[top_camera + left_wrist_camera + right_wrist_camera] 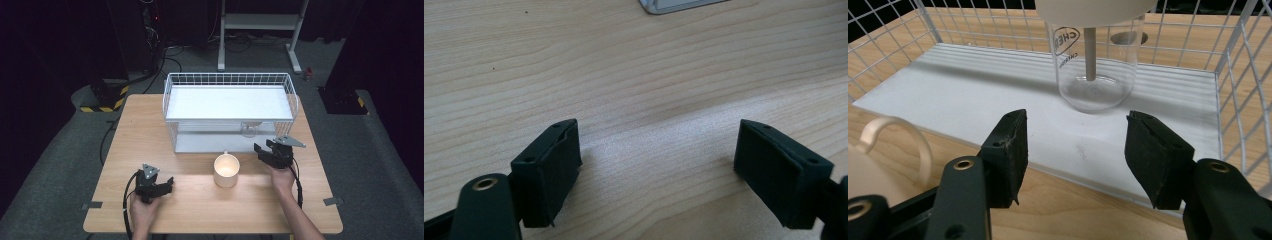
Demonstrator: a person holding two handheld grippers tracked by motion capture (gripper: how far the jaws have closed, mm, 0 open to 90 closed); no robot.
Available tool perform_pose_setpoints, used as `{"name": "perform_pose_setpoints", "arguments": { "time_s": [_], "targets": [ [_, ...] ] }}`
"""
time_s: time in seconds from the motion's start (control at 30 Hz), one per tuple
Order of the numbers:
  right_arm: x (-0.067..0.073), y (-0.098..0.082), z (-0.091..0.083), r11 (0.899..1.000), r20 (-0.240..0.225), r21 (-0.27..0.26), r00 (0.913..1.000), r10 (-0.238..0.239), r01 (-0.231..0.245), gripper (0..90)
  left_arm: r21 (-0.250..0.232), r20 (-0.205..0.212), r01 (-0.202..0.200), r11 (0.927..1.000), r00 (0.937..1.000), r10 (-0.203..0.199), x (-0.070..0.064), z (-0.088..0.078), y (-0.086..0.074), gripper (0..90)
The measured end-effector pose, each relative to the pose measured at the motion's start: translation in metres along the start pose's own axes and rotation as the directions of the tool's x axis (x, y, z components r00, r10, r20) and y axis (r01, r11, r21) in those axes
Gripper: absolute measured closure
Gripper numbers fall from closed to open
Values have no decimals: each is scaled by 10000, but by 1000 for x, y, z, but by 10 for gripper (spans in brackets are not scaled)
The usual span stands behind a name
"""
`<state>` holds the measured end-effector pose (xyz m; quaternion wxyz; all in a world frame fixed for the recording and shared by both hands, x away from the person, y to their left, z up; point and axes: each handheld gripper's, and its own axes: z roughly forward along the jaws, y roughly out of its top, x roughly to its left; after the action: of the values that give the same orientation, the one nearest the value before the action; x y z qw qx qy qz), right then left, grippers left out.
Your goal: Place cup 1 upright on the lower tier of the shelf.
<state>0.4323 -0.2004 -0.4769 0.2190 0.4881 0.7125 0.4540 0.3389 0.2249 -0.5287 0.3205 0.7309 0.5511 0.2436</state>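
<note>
A clear glass (1093, 75) with black printed lettering stands upright on the lower white shelf (973, 85) of a wire rack (227, 80). It also shows under the upper shelf as the glass (248, 131). My right gripper (1075, 150) is open just in front of that shelf, aimed at the glass, with nothing between its jaws; in the high view the right gripper (263, 146) is at the rack's front right. A cream mug (226, 170) stands on the table in front of the rack, its handle (898, 135) left of my right jaws. My left gripper (656, 155) rests open over bare wood, the left gripper (167, 184) at front left.
The wooden table (150, 125) has free room left of the rack. Wire walls (1238, 75) close in the shelf's sides and back. A pale rounded shape with a thin stem (1090, 55) overlaps the glass from above; I cannot tell what it is. Dark floor and cables surround the table.
</note>
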Motion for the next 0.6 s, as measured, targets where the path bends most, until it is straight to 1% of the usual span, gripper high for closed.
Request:
{"name": "perform_pose_setpoints", "arguments": {
  "time_s": [0.17,0.27,0.3,0.37,0.5,0.6],
  "targets": [
    [-3,-1,-11,10000,-124,-81,9999,20,-21,420,-1,-1,3,10000,10000,-3,0,0,0,189],
    [-5,-1,-18,9996,-180,-272,9998,-24,19,417,-1,-2,1,10000,10000,-1,0,0,0,190],
    [-5,-2,-20,9996,-186,-270,9998,40,-45,414,0,-1,2,10000,10000,-2,0,0,0,189],
    [-6,-3,-23,9995,-199,-317,9998,-23,17,408,-6,1,-8,10000,10000,8,0,0,0,189],
    [-8,-5,-29,9990,-329,-430,9994,144,-158,399,1,0,-2,10000,10000,2,0,0,0,189],
    [-10,-6,-32,9985,-413,-517,9991,139,-161,398,2,0,-8,10000,10000,8,0,0,0,189]
  ]
}}
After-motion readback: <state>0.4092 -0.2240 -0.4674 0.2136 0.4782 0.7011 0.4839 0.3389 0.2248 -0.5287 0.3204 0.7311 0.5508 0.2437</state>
